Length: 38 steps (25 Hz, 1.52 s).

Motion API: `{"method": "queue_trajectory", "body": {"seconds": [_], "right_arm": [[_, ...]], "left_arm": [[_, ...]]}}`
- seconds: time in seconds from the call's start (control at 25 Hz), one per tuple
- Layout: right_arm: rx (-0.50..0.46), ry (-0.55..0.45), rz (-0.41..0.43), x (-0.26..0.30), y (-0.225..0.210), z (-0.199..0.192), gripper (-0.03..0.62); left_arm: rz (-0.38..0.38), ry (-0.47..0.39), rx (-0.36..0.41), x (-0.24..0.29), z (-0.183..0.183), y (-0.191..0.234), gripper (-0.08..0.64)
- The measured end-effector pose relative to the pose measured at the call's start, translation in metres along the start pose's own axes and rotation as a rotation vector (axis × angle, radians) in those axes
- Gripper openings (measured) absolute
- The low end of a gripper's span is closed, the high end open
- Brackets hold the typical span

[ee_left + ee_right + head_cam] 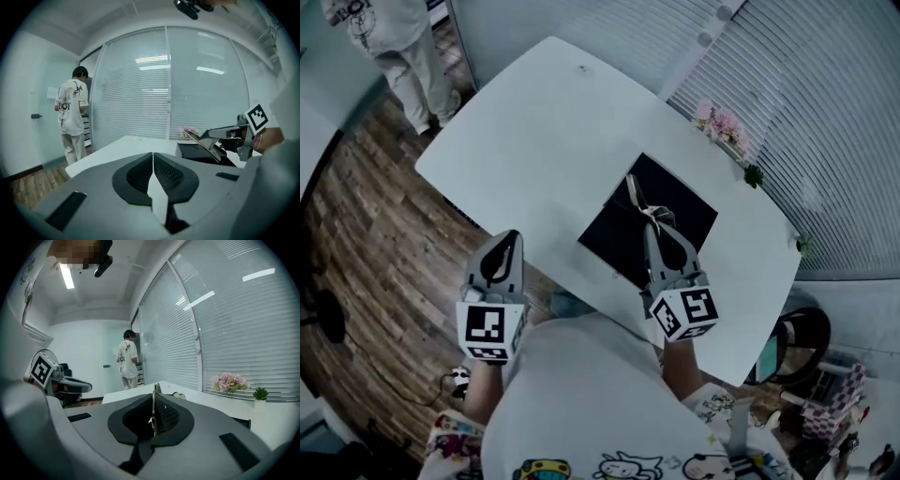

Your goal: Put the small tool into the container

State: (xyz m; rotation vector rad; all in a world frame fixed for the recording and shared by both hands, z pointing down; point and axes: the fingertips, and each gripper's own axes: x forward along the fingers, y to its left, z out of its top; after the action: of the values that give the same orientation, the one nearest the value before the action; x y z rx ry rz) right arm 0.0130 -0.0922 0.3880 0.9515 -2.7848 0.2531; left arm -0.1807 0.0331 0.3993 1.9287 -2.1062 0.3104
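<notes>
Head view: your right gripper [658, 223] clamps the small thin metal tool [634, 192] over the flat black square container [614, 239]; your left gripper [506, 239] is clenched empty beside the white table [544, 131].

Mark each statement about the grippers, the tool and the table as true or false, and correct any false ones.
1. The right gripper is shut on the small tool. True.
2. The small tool lies inside the black container. False: the right gripper holds it over the container.
3. The left gripper carries a second tool. False: its fingers are together with nothing between them.
4. Pink flowers stand at the edge of the table, by the blinds. True.
5. Nobody else is in the room. False: a person stands beyond the table.
</notes>
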Motion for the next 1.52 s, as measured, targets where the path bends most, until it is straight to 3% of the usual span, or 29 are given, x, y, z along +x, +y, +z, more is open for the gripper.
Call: {"method": "queue_trajectory", "body": {"seconds": [0.52,1.16,1.52], "right_arm": [[0.065,-0.021,-0.228,-0.054,-0.086,-0.007,0.002],[0.120,0.009,-0.435,-0.082,-0.085,-0.016,0.002],[0.149,0.028,-0.493,-0.083,-0.083,-0.018,0.002]], "left_arm": [[-0.269,0.009,0.119,0.098,0.032,-0.080,0.008],[-0.577,0.028,0.187,0.142,0.044,-0.131,0.008],[-0.682,0.045,0.195,0.155,0.045,-0.142,0.008]]}}
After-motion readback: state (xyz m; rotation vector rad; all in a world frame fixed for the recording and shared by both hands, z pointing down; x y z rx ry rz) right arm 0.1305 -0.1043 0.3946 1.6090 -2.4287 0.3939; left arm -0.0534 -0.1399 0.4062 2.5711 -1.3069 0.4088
